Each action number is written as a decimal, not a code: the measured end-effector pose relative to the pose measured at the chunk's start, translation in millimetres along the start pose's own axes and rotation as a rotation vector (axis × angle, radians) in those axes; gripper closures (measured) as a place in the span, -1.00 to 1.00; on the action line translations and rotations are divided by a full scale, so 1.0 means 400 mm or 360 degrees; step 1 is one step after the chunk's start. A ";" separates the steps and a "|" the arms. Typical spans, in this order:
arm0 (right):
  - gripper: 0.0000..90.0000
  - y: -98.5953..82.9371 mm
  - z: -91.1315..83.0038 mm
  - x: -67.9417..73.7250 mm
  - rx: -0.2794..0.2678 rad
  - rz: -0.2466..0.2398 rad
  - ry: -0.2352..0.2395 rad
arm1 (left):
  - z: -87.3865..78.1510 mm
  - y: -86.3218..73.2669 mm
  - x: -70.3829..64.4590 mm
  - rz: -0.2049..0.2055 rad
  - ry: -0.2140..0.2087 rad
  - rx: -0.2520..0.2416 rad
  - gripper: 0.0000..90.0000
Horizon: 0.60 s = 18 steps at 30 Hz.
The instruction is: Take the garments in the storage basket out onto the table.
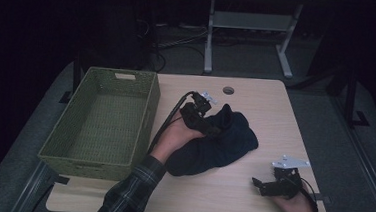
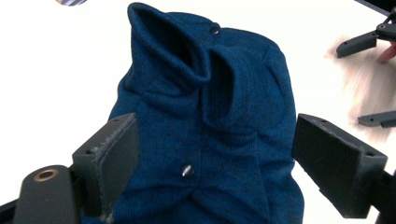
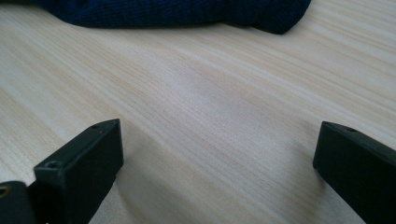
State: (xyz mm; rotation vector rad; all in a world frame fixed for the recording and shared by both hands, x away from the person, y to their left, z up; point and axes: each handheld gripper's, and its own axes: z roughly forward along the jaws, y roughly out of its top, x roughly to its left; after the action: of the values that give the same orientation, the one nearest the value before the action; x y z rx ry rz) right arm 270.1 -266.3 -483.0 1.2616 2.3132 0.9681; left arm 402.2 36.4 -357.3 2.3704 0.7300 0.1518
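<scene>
A dark blue knitted garment (image 1: pixel 218 143) with small buttons lies crumpled in the middle of the wooden table (image 1: pixel 256 106). My left gripper (image 1: pixel 213 130) rests over its upper left part. In the left gripper view the blue garment (image 2: pixel 205 135) bulges up between the two wide-apart jaws, which are open and do not pinch it. My right gripper (image 1: pixel 259 185) lies near the table's front right edge, open, with bare wood between its jaws in the right gripper view. The garment's hem (image 3: pixel 187 14) runs along the top of that view.
A green woven basket (image 1: pixel 145 118) with nothing visible in it stands on the left part of the table. A round cable hole (image 1: pixel 228 90) is near the far edge. Beyond the table are desk legs (image 1: pixel 210 37) and cables on the floor.
</scene>
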 end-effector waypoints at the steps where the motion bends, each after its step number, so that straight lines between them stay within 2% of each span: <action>1: -0.97 0.000 0.000 0.000 0.0001 0.0002 0.0000 | -0.011 -0.010 -0.003 0.0000 -0.0011 -0.0014 -0.53; 4: -0.97 0.000 0.000 0.000 0.0002 0.0001 0.0000 | -0.026 -0.033 -0.007 -0.0006 -0.0019 -0.0036 -0.25; 5: -0.97 0.000 0.000 0.000 0.0001 0.0002 0.0000 | -0.030 -0.042 -0.008 -0.0010 -0.0026 -0.0032 -0.10; 7: -0.97 0.000 0.000 0.000 0.0002 0.0003 0.0000 | -0.035 -0.061 -0.011 -0.0029 -0.0005 -0.0027 0.12; 11: -0.97 0.000 0.000 0.000 0.0001 0.0004 0.0001 | -0.031 -0.105 -0.020 -0.0057 -0.0018 0.0019 0.57; 15: -0.97 0.000 0.000 0.000 0.0002 0.0002 0.0000 | -0.018 -0.146 -0.035 -0.0052 -0.0018 0.0091 0.89; 18: -0.97 0.000 0.000 0.000 0.0002 0.0003 0.0000 | -0.008 -0.169 -0.046 -0.0055 -0.0019 0.0128 1.00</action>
State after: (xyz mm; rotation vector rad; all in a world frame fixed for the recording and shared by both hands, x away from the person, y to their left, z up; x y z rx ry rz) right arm 270.0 -266.2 -483.0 1.2641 2.3133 0.9677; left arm 354.4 71.4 -395.1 2.4312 0.7845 0.0950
